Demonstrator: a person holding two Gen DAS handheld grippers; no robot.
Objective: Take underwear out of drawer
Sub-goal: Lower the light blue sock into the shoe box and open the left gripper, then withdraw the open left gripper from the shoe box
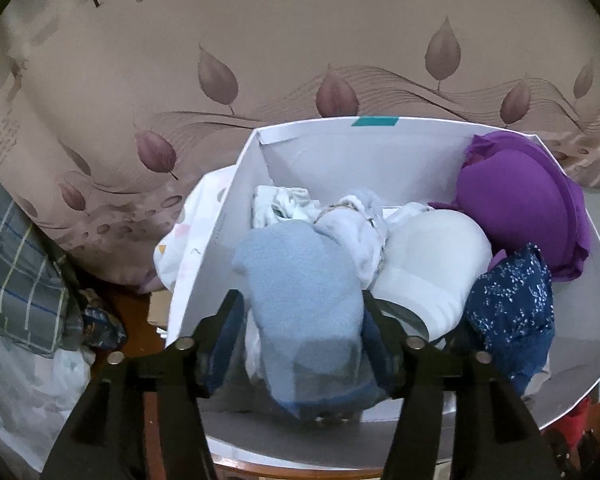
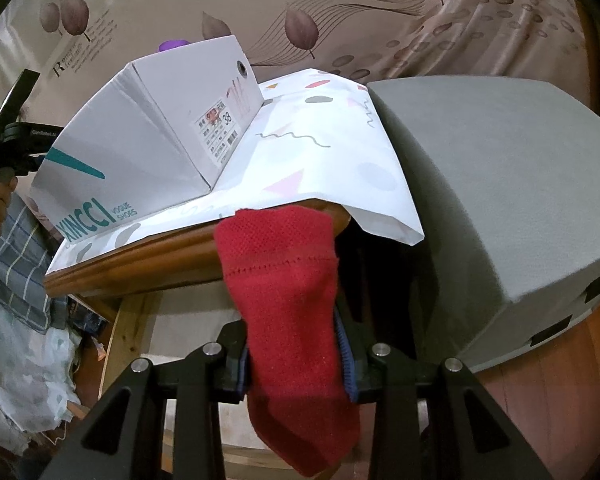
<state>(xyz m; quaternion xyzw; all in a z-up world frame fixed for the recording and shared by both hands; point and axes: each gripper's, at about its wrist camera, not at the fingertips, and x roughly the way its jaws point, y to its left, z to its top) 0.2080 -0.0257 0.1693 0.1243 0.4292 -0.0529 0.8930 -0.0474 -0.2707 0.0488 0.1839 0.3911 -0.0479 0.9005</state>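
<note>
A white shoebox point(image 1: 220, 264) fills the centre of the frame, crowded with a purple bra point(image 1: 528, 208), a white bra point(image 1: 432, 256) and navy speckled underwear point(image 1: 508, 312). The left claw point(image 1: 302, 312) stands open around a pale blue garment point(image 1: 300, 304). The right claw point(image 2: 296, 344) grips a red knit garment point(image 2: 288, 280) below the tabletop point(image 2: 140, 264).

Both the left gripper point(image 1: 304, 312) and right gripper point(image 2: 296, 344) are matte black, with silver round screws at the linkage pivots and ribbed blue pads; white lettering at nine o'clock marks the left one's housing
</note>
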